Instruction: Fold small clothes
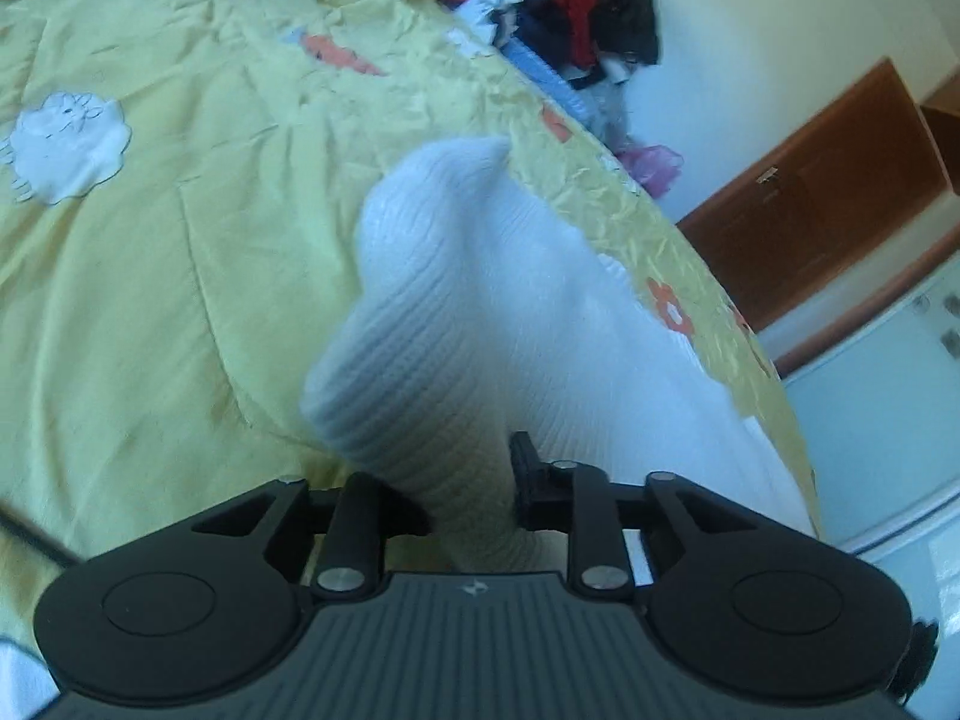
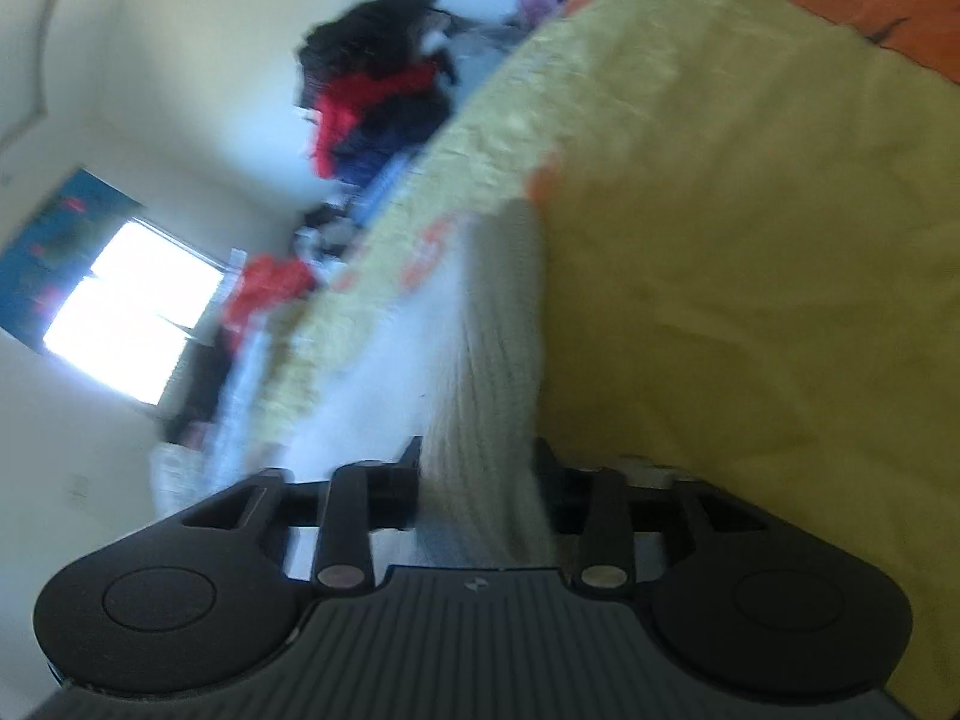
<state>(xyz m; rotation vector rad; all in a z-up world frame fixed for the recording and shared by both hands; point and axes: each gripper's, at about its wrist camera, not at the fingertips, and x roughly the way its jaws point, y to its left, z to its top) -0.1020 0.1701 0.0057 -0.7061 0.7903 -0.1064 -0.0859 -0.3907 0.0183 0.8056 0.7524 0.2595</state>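
White ribbed knit fills the near view: the left gripper point(image 1: 465, 486) pinches one end of a small white garment point(image 1: 480, 300), and the right gripper point(image 2: 477, 480) clamps its other end. The cloth hangs lifted above a yellow bedspread point(image 1: 150, 270) with orange flowers. Farther off, a heap of red, blue and black clothes point(image 1: 570, 12) lies at the bed's edge.
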